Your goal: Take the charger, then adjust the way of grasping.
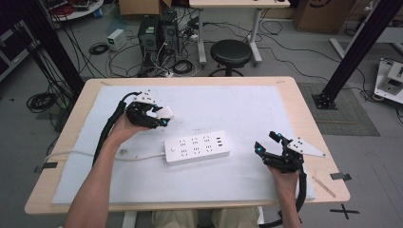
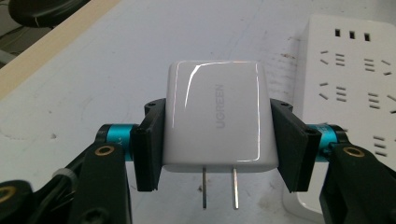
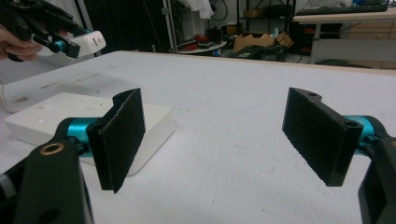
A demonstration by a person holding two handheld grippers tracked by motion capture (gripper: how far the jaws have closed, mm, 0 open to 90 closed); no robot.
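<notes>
You're working in a lab. Cables (image 1: 102,50) sprawl over the floor beside computer towers (image 1: 159,31). Black frame posts (image 1: 356,52) flank your table (image 1: 304,114)

power strip (image 2: 355,93): cut off by right edge | charger (image 2: 217,116): flanks hidden behind gripper pads (image 2: 149,144)

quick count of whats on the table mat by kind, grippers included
grippers: 2, the left gripper and the right gripper
wall chargers: 1, the white charger, clamped between the left gripper's pads above the mat
power strips: 1, the white power strip, lying flat on the mat with its cord
total: 4
</notes>
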